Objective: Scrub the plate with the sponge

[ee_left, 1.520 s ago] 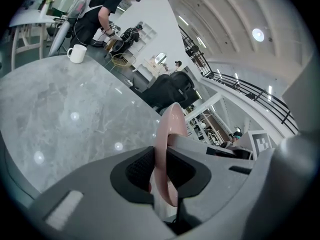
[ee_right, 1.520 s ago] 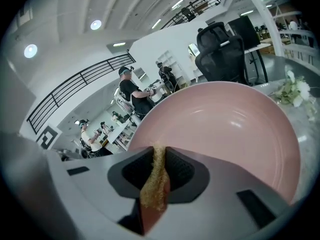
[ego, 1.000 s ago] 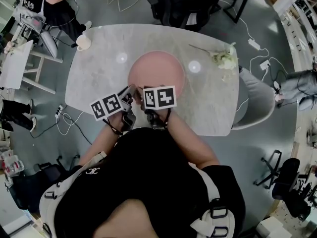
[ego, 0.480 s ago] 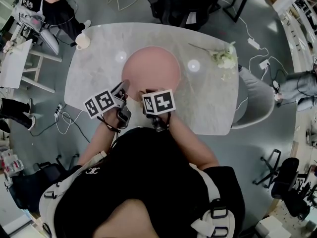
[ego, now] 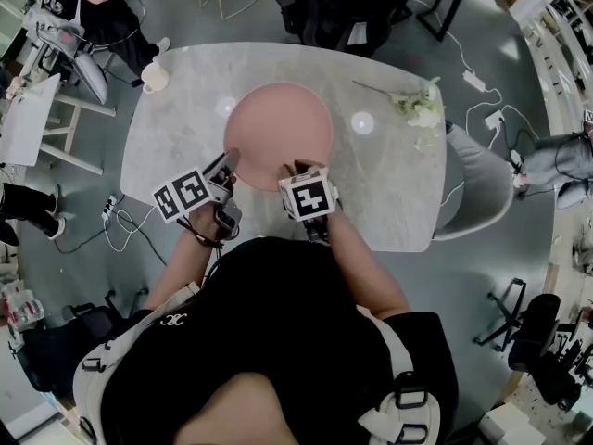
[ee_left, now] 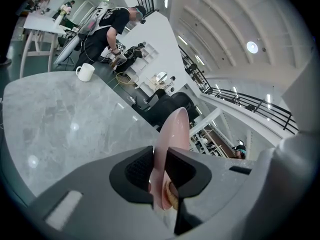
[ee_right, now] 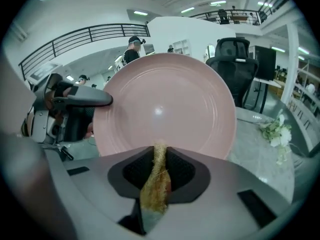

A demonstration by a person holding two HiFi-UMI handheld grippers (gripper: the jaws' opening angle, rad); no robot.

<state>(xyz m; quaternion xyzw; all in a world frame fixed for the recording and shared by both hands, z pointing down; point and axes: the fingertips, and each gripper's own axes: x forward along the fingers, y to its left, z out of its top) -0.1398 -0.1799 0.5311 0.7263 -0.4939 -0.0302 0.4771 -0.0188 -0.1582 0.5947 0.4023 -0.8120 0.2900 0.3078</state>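
The pink plate [ego: 278,133] is held tilted up off the marble table [ego: 185,119]. My left gripper [ego: 228,165] is shut on the plate's near-left rim; in the left gripper view the plate [ee_left: 172,139] shows edge-on between the jaws of that gripper [ee_left: 159,170]. My right gripper [ego: 298,170] is shut on a thin yellow-brown sponge [ee_right: 156,179], at the plate's near edge. In the right gripper view the plate's face [ee_right: 167,106] fills the middle, just past the right gripper [ee_right: 159,165], with the left gripper [ee_right: 75,100] at its left rim.
A white mug [ego: 155,79] stands at the table's far left corner. A sprig of white flowers [ego: 417,108] lies at the far right. Office chairs [ego: 357,12] stand beyond the table, a grey chair [ego: 477,188] at its right end, and people work at desks at the upper left.
The plate has shifted a little left and farther away and tipped up more. The left gripper moved left with it; the right gripper with the sponge slid right along the plate's near edge.
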